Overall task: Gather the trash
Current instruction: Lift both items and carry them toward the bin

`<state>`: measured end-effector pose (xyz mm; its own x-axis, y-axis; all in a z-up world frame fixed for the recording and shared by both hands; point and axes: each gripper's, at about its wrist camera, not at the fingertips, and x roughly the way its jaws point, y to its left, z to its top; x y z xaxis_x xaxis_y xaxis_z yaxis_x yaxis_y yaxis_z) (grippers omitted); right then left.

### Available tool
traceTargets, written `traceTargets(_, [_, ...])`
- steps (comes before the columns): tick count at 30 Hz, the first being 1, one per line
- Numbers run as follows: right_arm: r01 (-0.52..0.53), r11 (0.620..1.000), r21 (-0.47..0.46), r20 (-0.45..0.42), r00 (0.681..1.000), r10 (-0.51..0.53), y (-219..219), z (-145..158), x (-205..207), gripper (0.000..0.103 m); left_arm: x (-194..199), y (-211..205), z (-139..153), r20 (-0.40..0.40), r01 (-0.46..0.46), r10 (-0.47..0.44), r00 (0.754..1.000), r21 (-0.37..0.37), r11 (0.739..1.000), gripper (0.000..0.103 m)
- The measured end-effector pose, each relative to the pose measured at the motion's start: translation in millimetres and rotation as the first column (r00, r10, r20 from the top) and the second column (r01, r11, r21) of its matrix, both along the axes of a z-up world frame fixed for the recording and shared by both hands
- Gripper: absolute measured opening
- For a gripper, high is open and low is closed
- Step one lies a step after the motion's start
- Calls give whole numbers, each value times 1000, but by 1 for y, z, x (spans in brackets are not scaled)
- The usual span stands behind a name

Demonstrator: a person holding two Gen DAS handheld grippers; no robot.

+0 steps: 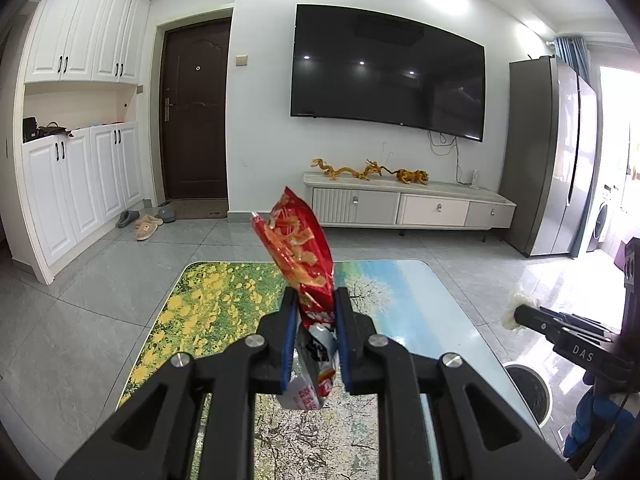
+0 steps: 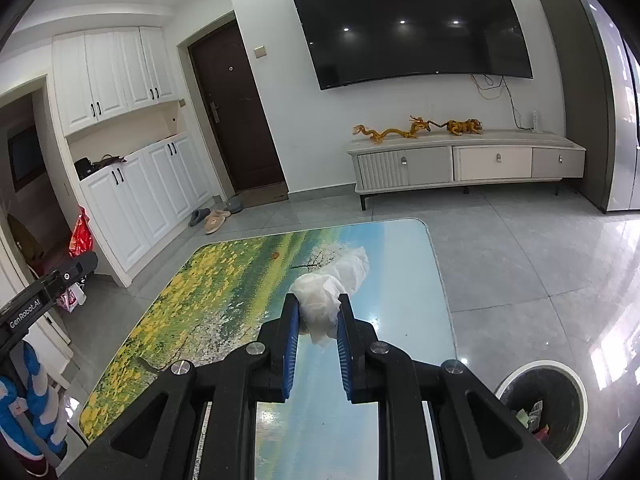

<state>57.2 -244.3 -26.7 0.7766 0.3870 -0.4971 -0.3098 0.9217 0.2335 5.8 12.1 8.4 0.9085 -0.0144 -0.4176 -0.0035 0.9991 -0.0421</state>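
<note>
My left gripper (image 1: 316,300) is shut on a red snack wrapper (image 1: 300,252), which stands up above the landscape-print table (image 1: 208,304); the wrapper's crumpled silver end hangs below the jaws. My right gripper (image 2: 318,306) is shut on a crumpled white tissue (image 2: 324,300), held above the table (image 2: 224,280). The right gripper with the tissue (image 1: 520,312) also shows at the right of the left wrist view. The left gripper (image 2: 86,262) with the red wrapper (image 2: 81,234) shows at the left of the right wrist view.
A round bin (image 2: 544,404) with a white rim and some trash inside stands on the floor right of the table; it also shows in the left wrist view (image 1: 528,392). A small brown speck (image 2: 275,255) lies on the table. Beyond are a TV cabinet (image 2: 464,160), slippers (image 2: 212,216) and a fridge (image 1: 556,160).
</note>
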Motion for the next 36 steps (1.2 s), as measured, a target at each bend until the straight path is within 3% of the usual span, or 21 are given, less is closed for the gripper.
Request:
traceTargets(15, [86,994,71,-38,996,-84,-52,-27,2,17,22,-49,-5,-69,16,-10,998,100,995,17])
traceTargets(22, [163,981,102,-57,986,-158,-98,-41,0,17,44,-95,-8,-143,129,-115,983,90,988,17])
traceTargets(28, [270,955,121,-90,961,-260,-155,-58,-4,17,73,-157,-13,-207,277,-261,943,52,959,17])
traceTargets(36, [414,899,145,-160,906,-391,-233,-86,-7,17,113,-254,-30,-282,450,-422,862,40,892,17])
